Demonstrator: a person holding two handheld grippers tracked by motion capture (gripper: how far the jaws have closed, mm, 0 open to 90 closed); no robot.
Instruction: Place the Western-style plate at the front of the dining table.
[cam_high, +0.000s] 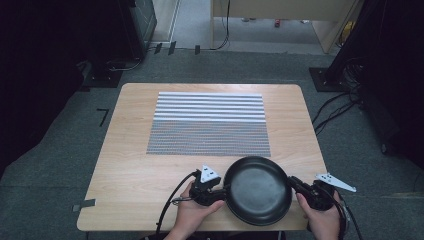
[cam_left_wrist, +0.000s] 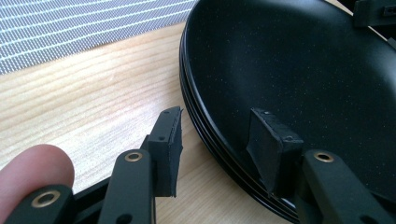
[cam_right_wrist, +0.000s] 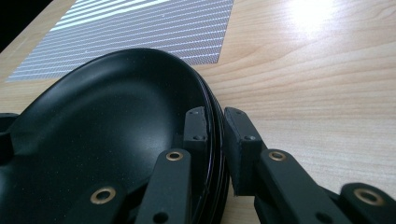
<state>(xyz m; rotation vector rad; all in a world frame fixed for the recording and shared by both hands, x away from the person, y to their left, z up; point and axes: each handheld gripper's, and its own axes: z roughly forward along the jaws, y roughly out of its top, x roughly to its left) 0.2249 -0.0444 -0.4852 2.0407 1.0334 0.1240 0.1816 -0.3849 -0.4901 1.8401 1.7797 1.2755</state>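
Note:
A stack of shallow black plates (cam_high: 257, 189) (cam_left_wrist: 299, 79) (cam_right_wrist: 107, 126) sits at the near edge of the wooden table (cam_high: 125, 170). My left gripper (cam_high: 220, 193) (cam_left_wrist: 218, 123) is open and straddles the stack's left rim, one jaw inside the top plate and the other outside over the wood, with a gap on the outer side. At the right rim, my right gripper (cam_high: 295, 185) (cam_right_wrist: 215, 116) is shut on the stacked rims, one jaw inside and one outside. A hand holds each gripper.
A grey and white striped placemat (cam_high: 209, 124) (cam_left_wrist: 70, 28) (cam_right_wrist: 140, 28) lies in the middle of the table, beyond the plates. Bare wood surrounds it. Cables and dark equipment stand on the carpet around the table.

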